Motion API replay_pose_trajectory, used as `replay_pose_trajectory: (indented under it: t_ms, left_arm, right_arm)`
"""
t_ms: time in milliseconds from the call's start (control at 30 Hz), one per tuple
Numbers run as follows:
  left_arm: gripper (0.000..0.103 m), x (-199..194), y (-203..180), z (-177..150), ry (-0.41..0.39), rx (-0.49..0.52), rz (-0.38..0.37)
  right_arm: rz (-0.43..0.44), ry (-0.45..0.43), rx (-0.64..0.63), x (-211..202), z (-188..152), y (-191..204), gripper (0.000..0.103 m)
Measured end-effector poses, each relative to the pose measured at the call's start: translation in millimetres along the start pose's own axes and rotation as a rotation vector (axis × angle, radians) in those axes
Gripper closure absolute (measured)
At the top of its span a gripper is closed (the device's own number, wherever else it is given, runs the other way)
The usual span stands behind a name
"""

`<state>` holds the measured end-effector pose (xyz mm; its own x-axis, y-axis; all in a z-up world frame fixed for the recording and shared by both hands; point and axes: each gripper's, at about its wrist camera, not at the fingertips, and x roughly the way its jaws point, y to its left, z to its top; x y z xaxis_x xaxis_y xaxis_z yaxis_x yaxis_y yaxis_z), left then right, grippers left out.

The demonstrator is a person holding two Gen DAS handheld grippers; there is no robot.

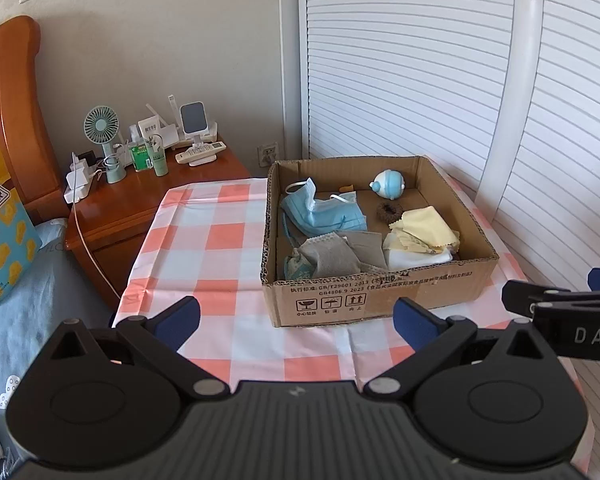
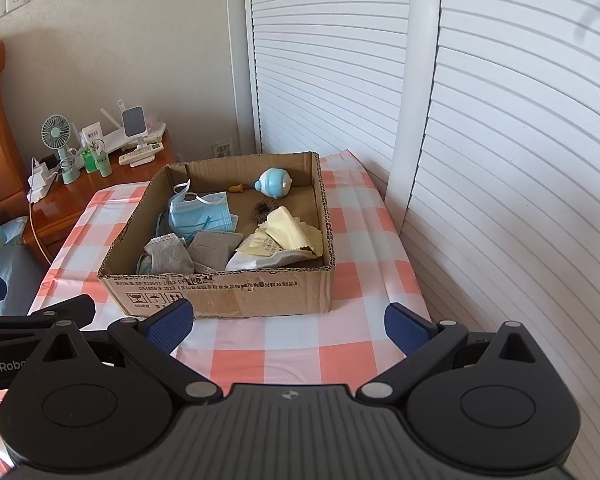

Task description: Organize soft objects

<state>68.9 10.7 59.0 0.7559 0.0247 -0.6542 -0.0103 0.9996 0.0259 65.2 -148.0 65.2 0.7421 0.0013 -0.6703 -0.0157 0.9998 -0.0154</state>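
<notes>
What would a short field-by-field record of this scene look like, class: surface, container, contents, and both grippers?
surface: checked tablecloth, pink and white
container: open cardboard box on the cloth
contents: blue face masks, grey cloths, yellow cloth, dark hair tie, round blue toy
left gripper: open, holds nothing, short of the box
right gripper: open, holds nothing, short of the box

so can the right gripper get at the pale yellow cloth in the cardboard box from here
Probably yes: the right gripper is open and empty, the open-topped cardboard box has no lid, and the pale yellow cloth lies uncovered on top at its right side.
</notes>
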Motion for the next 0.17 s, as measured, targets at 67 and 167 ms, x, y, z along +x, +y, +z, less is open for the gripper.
replay_pose_trajectory:
  t_ms: [67, 167]
  left_arm:
    - [0.001, 0.0, 0.3, 0.0, 0.001, -0.001, -0.001]
    - [0.001, -0.5, 0.2, 0.1, 0.001, -0.001, -0.001]
  right_arm:
    - [0.000, -0.001, 0.001, -0.8, 0.3, -0.7, 0.000]
    - [0.000, -0.003, 0.000, -1.5, 0.7, -1.0, 0.000]
